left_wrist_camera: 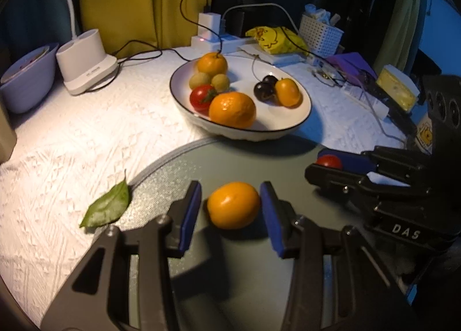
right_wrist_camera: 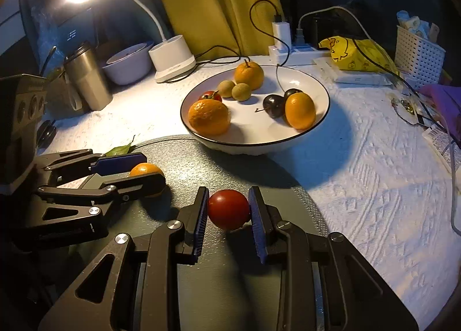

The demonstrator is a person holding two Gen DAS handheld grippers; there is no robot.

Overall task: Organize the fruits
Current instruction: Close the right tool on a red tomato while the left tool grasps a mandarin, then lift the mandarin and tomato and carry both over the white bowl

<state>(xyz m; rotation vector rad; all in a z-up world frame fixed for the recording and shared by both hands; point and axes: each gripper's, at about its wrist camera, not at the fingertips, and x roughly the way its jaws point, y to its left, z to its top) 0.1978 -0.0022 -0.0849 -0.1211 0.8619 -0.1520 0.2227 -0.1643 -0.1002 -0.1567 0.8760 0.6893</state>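
My left gripper (left_wrist_camera: 232, 197) is shut on a small orange kumquat (left_wrist_camera: 233, 205), held just above a round grey-green tray (left_wrist_camera: 230, 164). My right gripper (right_wrist_camera: 229, 201) is shut on a red cherry tomato (right_wrist_camera: 229, 210) over the same tray (right_wrist_camera: 259, 175). In the right wrist view the left gripper (right_wrist_camera: 151, 169) sits to the left with its kumquat (right_wrist_camera: 145, 169). Beyond the tray stands a white black-rimmed bowl (left_wrist_camera: 302, 117) holding two mandarins, two small greenish-brown round fruits, a tomato, dark cherries and another kumquat (left_wrist_camera: 287, 92).
A green leaf (left_wrist_camera: 106, 207) lies at the tray's left edge on the white cloth. Behind are a white lamp base (left_wrist_camera: 86, 66), a lilac bowl (left_wrist_camera: 28, 77), a steel tumbler (right_wrist_camera: 86, 80), a power strip with cables (left_wrist_camera: 219, 40), a yellow bag (right_wrist_camera: 357, 54) and a white basket (right_wrist_camera: 417, 54).
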